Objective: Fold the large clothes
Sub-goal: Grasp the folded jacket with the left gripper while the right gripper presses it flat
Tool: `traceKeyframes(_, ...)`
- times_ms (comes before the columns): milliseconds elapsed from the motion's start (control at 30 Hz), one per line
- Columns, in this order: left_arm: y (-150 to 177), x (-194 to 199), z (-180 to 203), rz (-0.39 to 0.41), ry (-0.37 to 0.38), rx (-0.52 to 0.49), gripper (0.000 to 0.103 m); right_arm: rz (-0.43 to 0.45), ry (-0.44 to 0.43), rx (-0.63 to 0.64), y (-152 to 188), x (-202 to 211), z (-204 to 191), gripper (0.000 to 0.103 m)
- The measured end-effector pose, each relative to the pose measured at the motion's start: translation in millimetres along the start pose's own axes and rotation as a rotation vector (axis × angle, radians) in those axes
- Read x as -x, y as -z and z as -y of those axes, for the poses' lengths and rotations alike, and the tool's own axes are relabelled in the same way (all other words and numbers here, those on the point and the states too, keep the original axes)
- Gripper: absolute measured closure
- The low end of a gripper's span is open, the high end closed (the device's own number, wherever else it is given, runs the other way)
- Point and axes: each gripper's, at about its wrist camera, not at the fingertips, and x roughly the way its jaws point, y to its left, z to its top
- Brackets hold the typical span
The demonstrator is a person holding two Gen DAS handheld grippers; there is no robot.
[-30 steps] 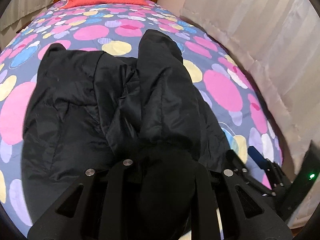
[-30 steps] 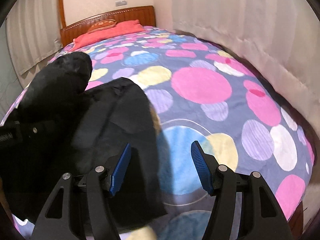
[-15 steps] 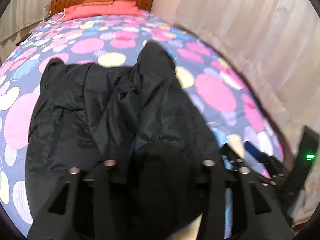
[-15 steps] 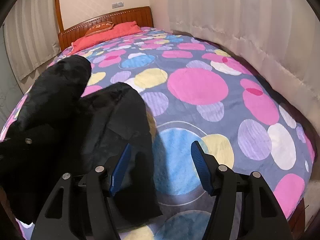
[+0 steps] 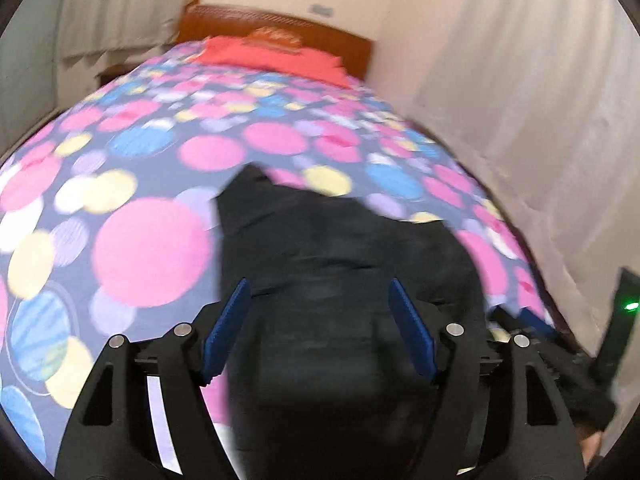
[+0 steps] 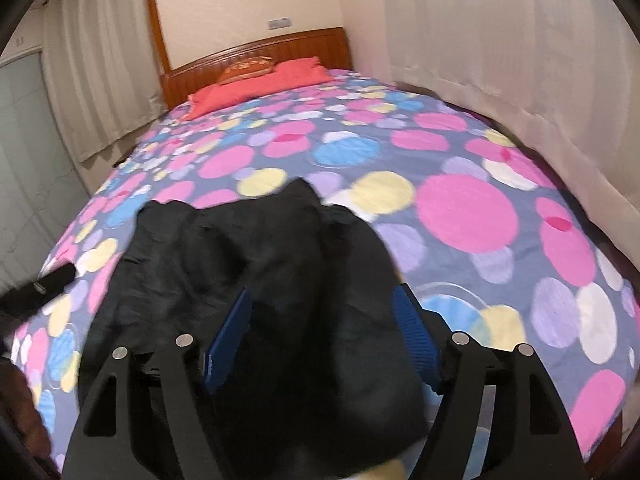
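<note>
**Both grippers open over the black jacket on the bed**

On the left, the left gripper point(image 5: 318, 320) hangs above the near part of a black jacket point(image 5: 344, 264), its blue pads point(image 5: 228, 330) spread apart and its jaws opening. The dark cloth lies under the gap between them, but neither pad presses on it, so the tool has let go. The picture is smeared by motion, so fine folds in the fabric cannot be read.

The jacket lies bunched on the bedspread point(image 5: 152, 252), a blue-grey cover with pink, yellow and blue dots, toward the near end of the bed. At the far end sit a red pillow point(image 5: 276, 58) and a wooden headboard point(image 5: 280, 24).

To the right, the right gripper point(image 6: 322, 334) also stands released, jaws opening, with the jacket's near edge below the gap and no pad clamped on it. Pale curtains point(image 6: 500, 32) hang along the right side of the bed.
</note>
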Motion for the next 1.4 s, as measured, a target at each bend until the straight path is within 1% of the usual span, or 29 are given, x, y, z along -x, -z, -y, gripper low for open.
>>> traceKeyframes(100, 6.6, -9.9, -30.5, -0.025, -0.024, 0.061, 0.031, -0.012, -0.04, 0.005, -5.3, -8.1, -18.0, 0.025)
traceKeyframes(167, 12.9, -14.3, -42.7, -0.044, -0.025, 0.083, 0.031, -0.045, -0.045, 0.01, -6.2, -19.2, -27.5, 0.025)
traceKeyframes(233, 20.3, -19.8, -47.8, -0.061, -0.018, 0.083, 0.031, -0.116, -0.032, 0.025, -3.3, -36.1, -35.2, 0.025)
traceKeyframes(300, 26.3, -21.7, -48.7, -0.066, -0.008, 0.077, 0.031, -0.177, -0.036, 0.021, 1.2, -49.0, -36.7, 0.025)
traceKeyframes(333, 28.6, -23.2, -48.3, -0.064, -0.003, 0.078, 0.031, -0.191, -0.042, 0.014, 3.5, -52.2, -35.5, 0.026)
traceKeyframes(367, 30.7, -24.2, -48.1, -0.062, 0.005, 0.08, 0.031, -0.191, -0.058, 0.002, 5.7, -53.5, -33.9, 0.034)
traceKeyframes(400, 31.9, -25.2, -48.1, -0.061, 0.014, 0.081, 0.031, -0.195, -0.084, 0.003, 7.2, -53.9, -33.6, 0.067)
traceKeyframes(433, 32.1, -26.5, -47.7, -0.062, 0.029, 0.08, 0.031, -0.209, -0.106, 0.01, 7.8, -54.1, -34.6, 0.078)
traceKeyframes(467, 32.2, -26.8, -46.5, -0.06, 0.031, 0.078, 0.031, -0.204, -0.109, 0.025, 7.0, -52.1, -36.6, 0.082)
traceKeyframes(500, 30.9, -26.3, -44.7, -0.054, 0.032, 0.072, 0.031, -0.19, -0.107, 0.049, 5.9, -49.0, -38.5, 0.089)
traceKeyframes(533, 29.1, -24.9, -42.4, -0.048, 0.042, 0.065, 0.031, -0.171, -0.106, 0.061, 4.2, -44.8, -38.7, 0.092)
traceKeyframes(600, 26.1, -21.5, -36.8, -0.038, 0.061, 0.054, 0.031, -0.137, -0.101, 0.048, 0.6, -36.7, -31.8, 0.094)
traceKeyframes(700, 22.8, -20.3, -25.1, -0.022, 0.077, 0.021, 0.031, -0.105, -0.049, 0.046, -2.5, -34.4, -15.8, 0.095)
traceKeyframes(800, 21.7, -30.7, -9.2, -0.047, 0.087, -0.015, 0.031, -0.12, -0.015, 0.025, -2.8, -43.7, 5.0, 0.095)
traceKeyframes(900, 24.9, -48.8, 9.1, -0.092, 0.094, -0.055, 0.031, -0.136, 0.009, 0.005, 0.2, -52.9, 23.5, 0.095)
traceKeyframes(967, 27.9, -61.0, 18.6, -0.123, 0.084, -0.07, 0.029, -0.154, 0.019, 0.002, 2.6, -63.2, 31.5, 0.095)
traceKeyframes(1033, 30.9, -74.3, 22.1, -0.158, 0.08, -0.054, 0.029, -0.18, 0.014, -0.004, 7.1, -73.1, 38.2, 0.094)
traceKeyframes(1067, 32.5, -78.8, 23.9, -0.163, 0.067, -0.06, 0.029, -0.191, 0.009, -0.003, 10.0, -78.9, 40.4, 0.094)
traceKeyframes(1167, 39.4, -88.8, 32.3, -0.156, 0.021, -0.128, 0.029, -0.203, 0.006, 0.004, 17.3, -90.4, 42.8, 0.093)
traceKeyframes(1400, 44.8, -98.5, 31.0, -0.145, -0.007, -0.144, 0.029, -0.166, 0.02, 0.014, 29.1, -100.1, 40.4, 0.093)
